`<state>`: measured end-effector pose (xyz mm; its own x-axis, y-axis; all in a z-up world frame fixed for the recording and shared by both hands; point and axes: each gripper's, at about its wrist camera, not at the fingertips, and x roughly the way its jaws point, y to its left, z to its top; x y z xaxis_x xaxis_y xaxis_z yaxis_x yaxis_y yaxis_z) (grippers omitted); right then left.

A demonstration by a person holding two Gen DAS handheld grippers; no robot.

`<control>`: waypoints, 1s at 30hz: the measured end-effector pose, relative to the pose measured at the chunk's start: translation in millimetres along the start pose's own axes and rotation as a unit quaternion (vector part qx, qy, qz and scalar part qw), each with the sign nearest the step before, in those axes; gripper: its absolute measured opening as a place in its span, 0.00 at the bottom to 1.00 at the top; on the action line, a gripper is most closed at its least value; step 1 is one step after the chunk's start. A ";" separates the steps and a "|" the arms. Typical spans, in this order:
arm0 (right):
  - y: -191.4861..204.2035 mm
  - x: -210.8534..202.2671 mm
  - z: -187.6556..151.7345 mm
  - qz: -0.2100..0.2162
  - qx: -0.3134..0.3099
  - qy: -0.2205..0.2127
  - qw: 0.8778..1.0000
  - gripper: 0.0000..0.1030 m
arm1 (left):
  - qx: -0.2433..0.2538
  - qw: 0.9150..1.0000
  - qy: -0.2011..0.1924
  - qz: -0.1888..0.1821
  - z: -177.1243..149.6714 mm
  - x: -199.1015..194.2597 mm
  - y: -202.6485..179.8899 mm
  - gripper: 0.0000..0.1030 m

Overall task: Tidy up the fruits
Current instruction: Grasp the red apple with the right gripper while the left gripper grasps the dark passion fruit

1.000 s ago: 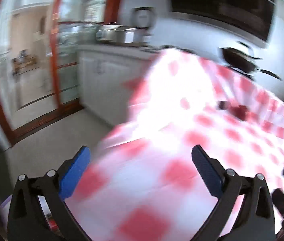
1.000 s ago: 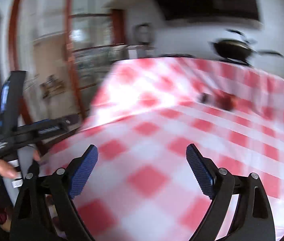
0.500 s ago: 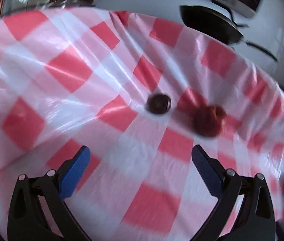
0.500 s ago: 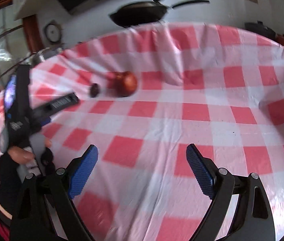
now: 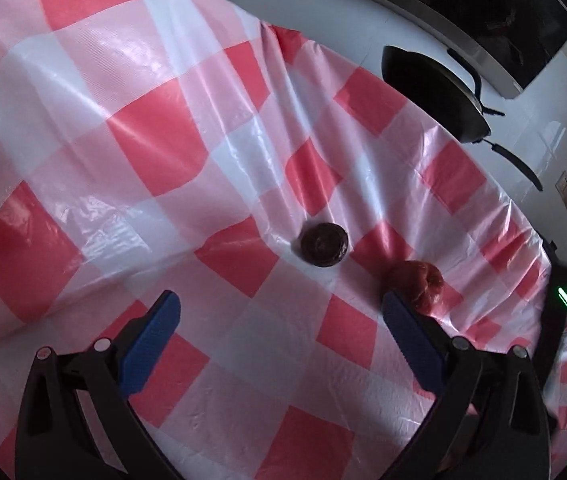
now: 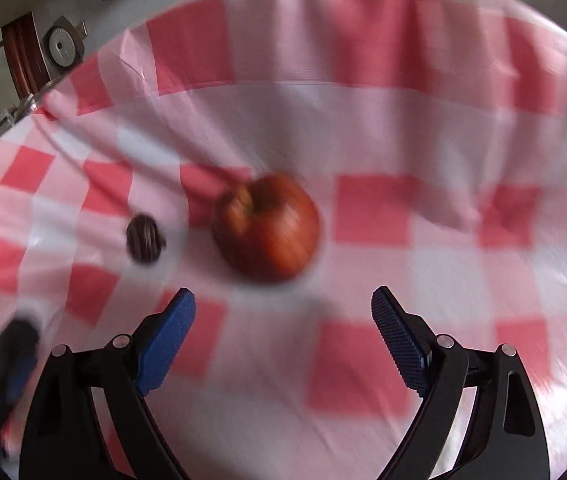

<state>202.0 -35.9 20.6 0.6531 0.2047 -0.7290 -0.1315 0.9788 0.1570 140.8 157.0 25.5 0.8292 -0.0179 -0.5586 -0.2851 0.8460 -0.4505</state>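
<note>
A red apple and a small dark round fruit lie side by side on a red-and-white checked tablecloth. In the left wrist view the dark fruit sits ahead of my open, empty left gripper, and the apple is just past its right finger. My right gripper is open and empty, with the apple a short way ahead, slightly left of centre. The left gripper's tip shows blurred at the lower left of the right wrist view.
A black pan stands on the white counter behind the table. The tablecloth is wrinkled and drapes over the table's far edge. A round gauge-like object and a wooden frame are at the far left.
Both grippers have swung from facing the room to the table and moved closer to the fruits. The apple and dark fruit look much larger now. Both jaws stayed open.
</note>
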 end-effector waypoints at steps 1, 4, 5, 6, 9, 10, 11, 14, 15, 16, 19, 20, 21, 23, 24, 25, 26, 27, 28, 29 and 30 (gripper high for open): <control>8.0 13.8 9.6 -0.018 -0.003 0.008 1.000 0.84 | -0.003 1.000 0.001 0.001 0.9 -1.4 2.1 0.98; 15.6 35.9 25.5 -0.049 0.010 0.021 0.999 0.84 | -0.010 1.000 0.009 -0.002 2.8 1.9 5.6 0.98; 16.9 41.4 28.0 -0.054 0.011 0.028 0.998 0.84 | -0.010 1.000 0.010 -0.002 3.4 1.4 6.5 0.98; 18.7 47.7 29.0 -0.067 0.008 0.040 0.997 0.82 | -0.008 1.000 0.011 -0.002 3.3 1.1 6.4 0.98; 18.4 48.9 29.1 -0.074 0.006 0.040 0.996 0.64 | 0.000 1.000 0.014 -0.001 1.8 3.7 3.3 0.98; 15.6 46.1 28.8 -0.061 0.007 0.035 0.998 0.63 | 0.001 1.000 0.014 -0.001 1.4 3.7 2.8 0.98; 11.1 43.2 27.2 -0.055 0.013 0.033 0.998 0.63 | 0.004 1.000 0.014 -0.002 0.9 3.5 2.2 0.98; -9.2 23.9 13.9 -0.037 0.048 0.018 0.998 0.63 | 0.013 1.000 0.014 -0.003 -0.5 3.7 -0.4 0.98; -17.3 15.5 8.2 -0.029 0.060 0.012 0.998 0.63 | 0.018 1.000 0.016 -0.003 -1.1 4.7 -2.4 0.98; -25.9 5.9 1.4 -0.026 0.068 0.003 0.997 0.63 | 0.026 1.000 0.017 -0.002 -1.7 5.9 -5.1 0.98; -55.3 -20.7 -15.4 -0.024 0.107 -0.027 0.994 0.63 | 0.053 0.998 0.025 0.000 -4.1 10.3 -16.0 0.98; -63.4 -25.3 -18.5 -0.022 0.120 -0.033 0.992 0.63 | 0.063 0.998 0.027 -0.002 -4.8 12.2 -20.6 0.98; -76.5 -30.9 -23.2 -0.022 0.145 -0.042 0.988 0.63 | 0.068 0.997 0.030 -0.004 -4.9 14.4 -24.1 0.98; -90.6 -35.2 -29.3 -0.023 0.183 -0.050 0.982 0.63 | 0.075 0.996 0.043 -0.012 -2.8 24.0 -32.0 0.98; -97.2 -35.0 -30.8 -0.016 0.201 -0.055 0.978 0.63 | 0.078 0.996 0.045 -0.012 -1.1 28.8 -35.1 0.98; -99.0 -34.9 -32.0 -0.013 0.208 -0.058 0.976 0.63 | 0.086 0.995 0.046 -0.006 1.5 36.4 -40.6 0.98; -100.3 -35.4 -32.8 -0.012 0.215 -0.061 0.975 0.63 | 0.097 0.994 0.048 0.005 4.8 45.1 -46.9 0.98; -100.6 -36.1 -33.2 -0.010 0.217 -0.066 0.974 0.63 | 0.115 0.992 0.052 0.023 9.7 58.6 -56.2 0.96; -101.7 -39.3 -38.6 -0.007 0.217 -0.068 0.974 0.63 | 0.123 0.990 0.053 0.030 13.0 65.5 -60.5 0.93; -101.7 -39.4 -39.1 -0.004 0.217 -0.068 0.974 0.63 | 0.135 0.988 0.056 0.040 16.4 75.0 -65.8 0.85; -101.2 -38.1 -39.0 -0.002 0.216 -0.066 0.974 0.63 | 0.147 0.985 0.064 0.056 20.2 87.0 -71.4 0.81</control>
<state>161.3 -142.5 6.5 0.7467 0.1714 -0.6428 0.1787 0.8790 0.4420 243.0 105.7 23.2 0.7271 0.0330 -0.6857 -0.2039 0.9641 -0.1699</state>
